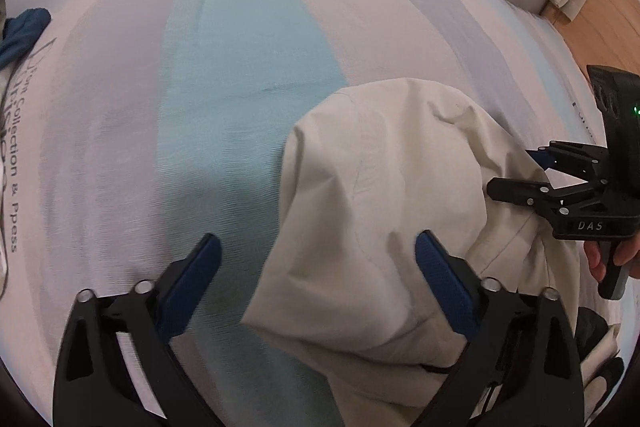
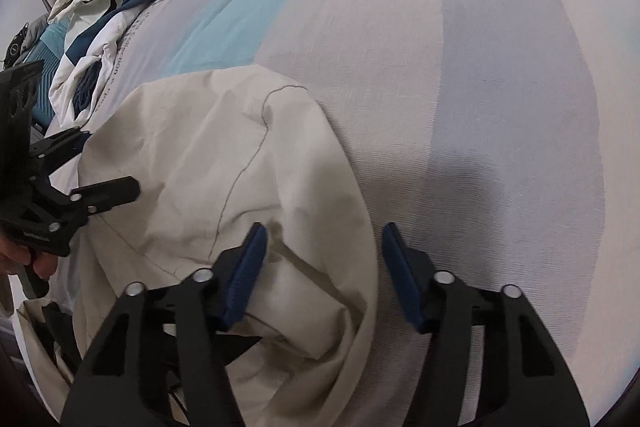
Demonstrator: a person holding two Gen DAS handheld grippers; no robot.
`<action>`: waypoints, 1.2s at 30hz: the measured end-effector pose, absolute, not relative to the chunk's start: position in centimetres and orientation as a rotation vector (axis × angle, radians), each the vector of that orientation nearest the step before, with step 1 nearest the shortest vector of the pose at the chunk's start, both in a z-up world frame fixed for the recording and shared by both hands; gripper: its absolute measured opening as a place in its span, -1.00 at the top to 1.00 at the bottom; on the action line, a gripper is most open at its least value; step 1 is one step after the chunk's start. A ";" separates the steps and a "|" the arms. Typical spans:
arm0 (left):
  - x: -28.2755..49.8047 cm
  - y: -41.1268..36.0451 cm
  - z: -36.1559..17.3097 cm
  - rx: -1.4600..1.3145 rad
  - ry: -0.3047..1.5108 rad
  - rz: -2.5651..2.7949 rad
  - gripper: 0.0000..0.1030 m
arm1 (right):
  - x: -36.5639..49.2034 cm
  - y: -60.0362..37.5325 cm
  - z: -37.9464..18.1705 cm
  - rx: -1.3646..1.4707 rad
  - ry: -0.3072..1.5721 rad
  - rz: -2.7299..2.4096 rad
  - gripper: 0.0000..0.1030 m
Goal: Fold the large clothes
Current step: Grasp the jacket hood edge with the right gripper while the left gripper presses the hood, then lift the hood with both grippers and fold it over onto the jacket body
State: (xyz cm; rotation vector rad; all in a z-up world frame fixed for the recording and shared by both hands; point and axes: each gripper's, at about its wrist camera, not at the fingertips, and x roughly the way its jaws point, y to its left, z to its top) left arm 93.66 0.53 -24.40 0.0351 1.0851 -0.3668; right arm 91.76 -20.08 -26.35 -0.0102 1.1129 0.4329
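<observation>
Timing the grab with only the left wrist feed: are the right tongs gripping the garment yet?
Observer: No. The right tongs are open and straddle the garment edge, one pad over cloth and one over the sheet.
Operator: Is there more to fold nearby? I see only a blue scrap.
Observer: Yes. A heap of white, blue and cream clothes lies at the far left of the sheet.
</observation>
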 end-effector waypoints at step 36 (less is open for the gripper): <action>85.4 -0.9 -15.3 0.156 0.946 -0.302 0.59 | 82.5 -19.1 -16.0 -0.056 0.988 0.415 0.93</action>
